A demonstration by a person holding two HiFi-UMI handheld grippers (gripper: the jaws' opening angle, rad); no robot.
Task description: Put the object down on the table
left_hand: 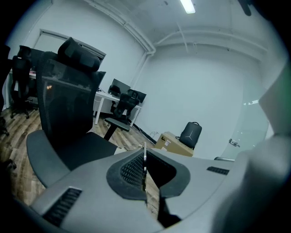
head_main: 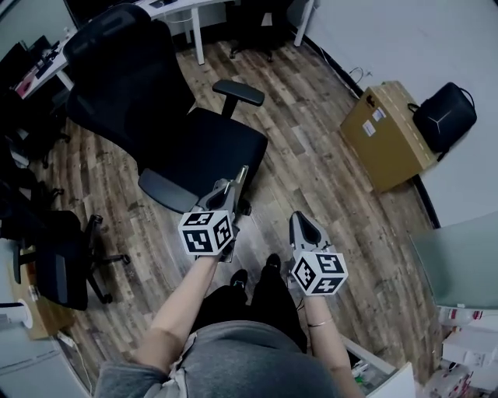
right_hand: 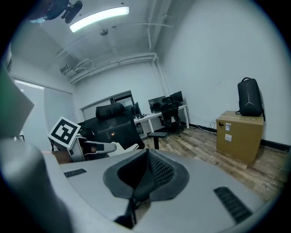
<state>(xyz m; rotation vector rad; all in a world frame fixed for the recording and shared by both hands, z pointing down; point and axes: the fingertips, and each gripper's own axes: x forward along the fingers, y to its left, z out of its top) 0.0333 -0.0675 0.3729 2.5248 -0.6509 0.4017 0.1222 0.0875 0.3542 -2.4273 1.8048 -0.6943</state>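
My left gripper (head_main: 232,186) is held out over the wooden floor, just short of the black office chair's seat. It is shut on a thin flat pale object (head_main: 243,176). In the left gripper view that object (left_hand: 144,152) is seen edge-on, a narrow strip pinched between the dark pads (left_hand: 132,170) and poking past the tips of the left gripper (left_hand: 144,159). My right gripper (head_main: 300,221) is beside it, a little nearer my body, jaws together with nothing between them. In the right gripper view the right gripper (right_hand: 146,160) points towards the chair, with the left gripper's marker cube (right_hand: 64,130) at the left.
A big black office chair (head_main: 156,101) stands straight ahead. A cardboard box (head_main: 389,132) with a black backpack (head_main: 443,115) beside it sits by the right wall. A white desk (head_main: 179,9) is at the far end. More chairs (head_main: 54,264) crowd the left.
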